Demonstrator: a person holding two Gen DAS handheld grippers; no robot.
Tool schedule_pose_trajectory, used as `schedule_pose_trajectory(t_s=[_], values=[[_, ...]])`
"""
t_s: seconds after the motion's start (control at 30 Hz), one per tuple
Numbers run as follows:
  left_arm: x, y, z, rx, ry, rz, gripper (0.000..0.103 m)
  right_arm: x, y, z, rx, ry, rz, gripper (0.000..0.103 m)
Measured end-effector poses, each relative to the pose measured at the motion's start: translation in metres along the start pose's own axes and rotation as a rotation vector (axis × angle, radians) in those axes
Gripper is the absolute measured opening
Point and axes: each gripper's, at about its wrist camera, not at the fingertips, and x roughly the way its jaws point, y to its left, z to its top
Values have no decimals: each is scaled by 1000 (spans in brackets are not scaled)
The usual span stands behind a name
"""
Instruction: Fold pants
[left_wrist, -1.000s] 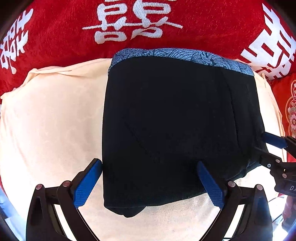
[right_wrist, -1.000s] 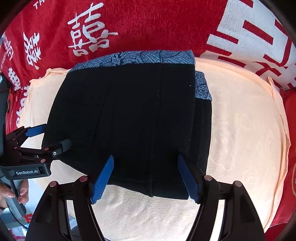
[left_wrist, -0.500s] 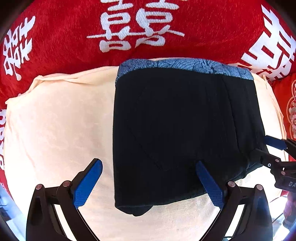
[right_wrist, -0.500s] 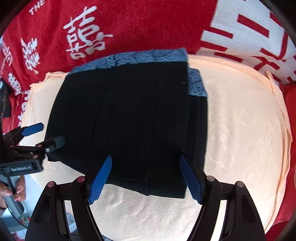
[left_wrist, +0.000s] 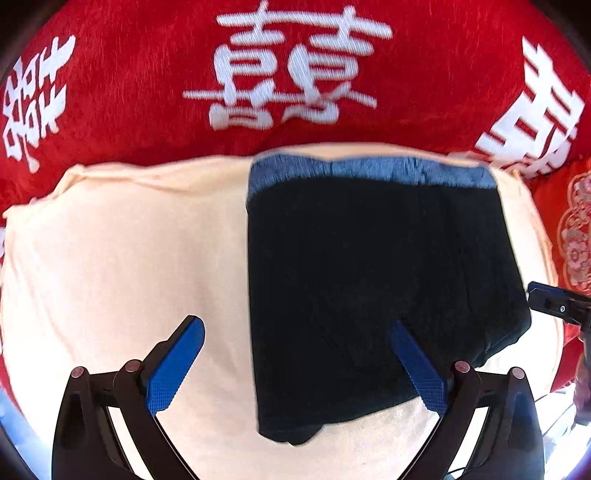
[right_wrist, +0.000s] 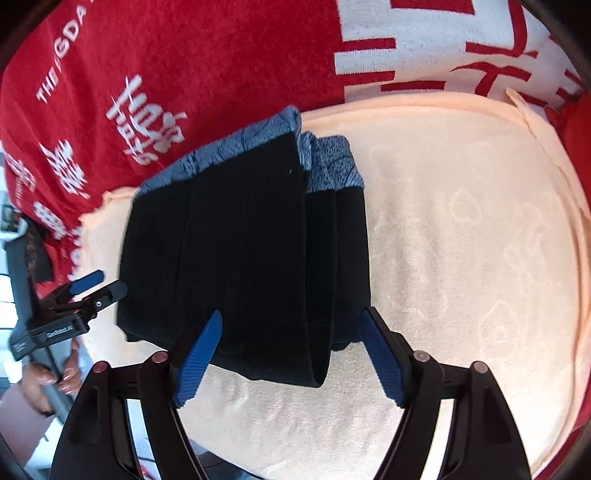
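The black pants (left_wrist: 369, 288) lie folded into a compact rectangle on a cream towel (left_wrist: 129, 258), with a blue patterned waistband (left_wrist: 369, 170) at the far edge. They also show in the right wrist view (right_wrist: 243, 258). My left gripper (left_wrist: 295, 365) is open and empty, hovering over the pants' near left edge. My right gripper (right_wrist: 291, 354) is open and empty above the pants' near edge. The left gripper also shows in the right wrist view (right_wrist: 96, 286), off the pants' left side. One finger of the right gripper shows at the left wrist view's right edge (left_wrist: 554, 301).
A red blanket with white characters (left_wrist: 295, 74) lies under and behind the towel. A person's hand (right_wrist: 48, 373) holds the left gripper's handle. Bare towel (right_wrist: 461, 240) spreads right of the pants.
Both grippers have drawn back and away from the pants. The left view has shifted left, the right view has tilted. The pants lie still.
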Motion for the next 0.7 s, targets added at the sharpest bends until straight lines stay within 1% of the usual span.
schedule_pose_trajectory(t_s=[0.03, 0.1, 0.13, 0.17, 0.2, 0.27, 0.37, 0.43, 0.53, 0.6, 0.67, 0.7], values=[[1, 5, 4, -2, -3, -17, 101, 0, -5, 3, 8, 2, 27, 82], [5, 18, 12, -13, 11, -74, 101, 1, -16, 8, 29, 3, 68, 84], [9, 26, 16, -19, 24, -99, 101, 3, -21, 12, 42, 7, 92, 87], [13, 33, 20, -27, 34, -125, 101, 5, -26, 15, 54, 9, 111, 93], [18, 40, 24, -33, 49, -162, 101, 7, -31, 18, 69, 11, 134, 94], [28, 48, 26, -42, 78, -202, 101, 14, -43, 24, 101, 27, 168, 94], [47, 57, 33, -45, 113, -270, 101, 27, -54, 30, 110, 55, 221, 94], [55, 57, 32, -42, 135, -308, 101, 37, -58, 33, 104, 76, 259, 94], [68, 47, 29, -18, 165, -369, 101, 54, -62, 38, 86, 103, 334, 94], [74, 39, 29, -6, 172, -388, 101, 62, -65, 41, 79, 116, 377, 94], [80, 33, 32, -2, 167, -400, 101, 69, -63, 47, 75, 122, 443, 94], [81, 30, 32, -4, 162, -401, 101, 73, -62, 50, 81, 131, 450, 94]])
